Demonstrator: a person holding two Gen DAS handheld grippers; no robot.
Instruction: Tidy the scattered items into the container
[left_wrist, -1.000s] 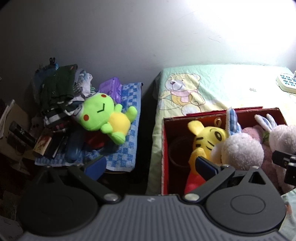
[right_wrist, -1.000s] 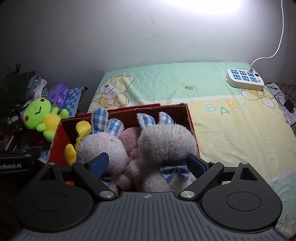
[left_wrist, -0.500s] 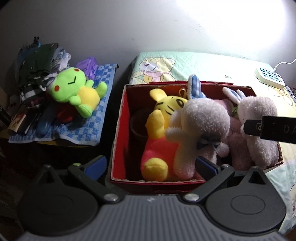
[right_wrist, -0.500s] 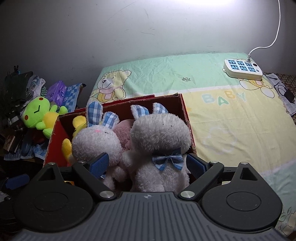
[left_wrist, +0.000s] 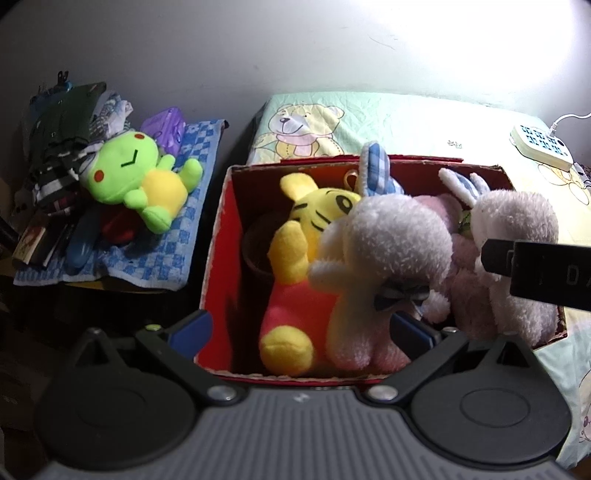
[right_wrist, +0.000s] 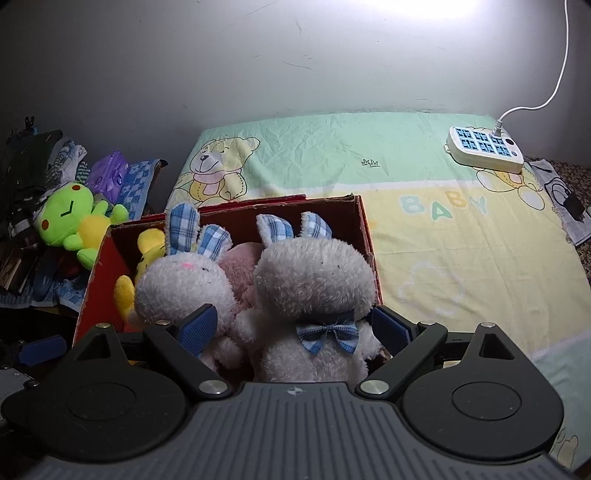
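Red box (left_wrist: 221, 236), centre of the left wrist view, lower centre-left of the right wrist view, standing on a bear-print sheet (right_wrist: 424, 229).

Contents: yellow tiger plush (left_wrist: 306, 236) at the box's left; bunny with checked ears (left_wrist: 388, 254) beside it; pink plush (right_wrist: 240, 258) between the two bunnies; second bunny (right_wrist: 314, 288) at the right with a blue bow.

Outside the box: green frog plush (left_wrist: 136, 181), upper left of both views, lying on a blue checked cloth (left_wrist: 159, 254) beside a clothes pile (left_wrist: 62, 140).

Left wrist view only: the tiger's red body and a dark round object behind it; the right gripper's black body crossing the right edge.

Right wrist view only: power strip (right_wrist: 484, 147) with its full cord, upper right.

Left gripper (left_wrist: 301, 330): fingers apart, empty, above the box's near rim.

Right gripper (right_wrist: 293, 328): fingers apart, flanking the second bunny; contact cannot be told.
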